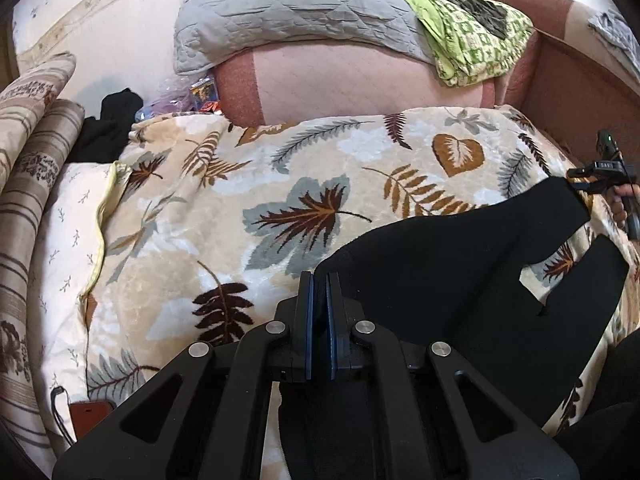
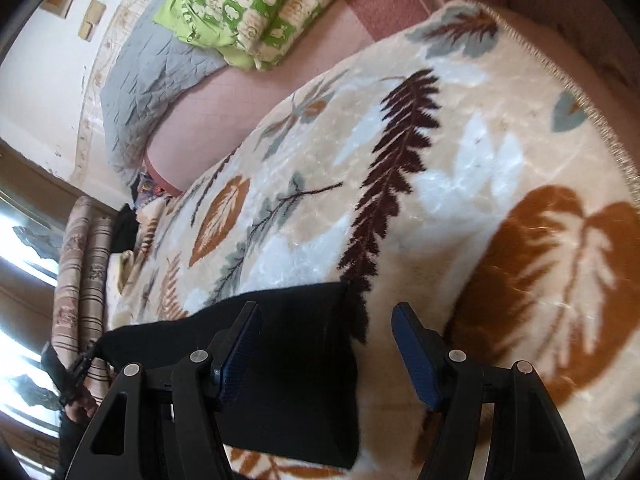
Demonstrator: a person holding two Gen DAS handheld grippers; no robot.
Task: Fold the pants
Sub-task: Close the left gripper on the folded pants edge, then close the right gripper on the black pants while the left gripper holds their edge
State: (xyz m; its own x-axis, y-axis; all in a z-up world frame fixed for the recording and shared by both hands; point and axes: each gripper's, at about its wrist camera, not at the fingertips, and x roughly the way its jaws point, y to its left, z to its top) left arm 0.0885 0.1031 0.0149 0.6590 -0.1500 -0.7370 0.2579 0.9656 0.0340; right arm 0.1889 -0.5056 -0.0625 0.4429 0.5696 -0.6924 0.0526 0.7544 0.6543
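Observation:
The black pants (image 1: 452, 256) lie on a leaf-patterned blanket (image 1: 248, 184). Two legs spread toward the right in the left wrist view. My left gripper (image 1: 320, 284) is shut on the edge of the pants at their near left end. My right gripper (image 2: 326, 320) is open, its jaws wide apart over the end of a pant leg (image 2: 296, 344). Its left finger (image 2: 238, 344) rests over the black cloth and its right finger (image 2: 416, 352) is over bare blanket. In the left wrist view the right gripper's body (image 1: 608, 176) shows at the far right edge.
A grey quilted pillow (image 1: 288, 12) and a green patterned cloth (image 1: 468, 28) lie at the back on a pink sofa back (image 1: 348, 80). Striped rolled cushions (image 1: 28, 152) stand at the left. A white pillow (image 1: 68, 248) and dark clothing (image 1: 108, 128) lie at the left.

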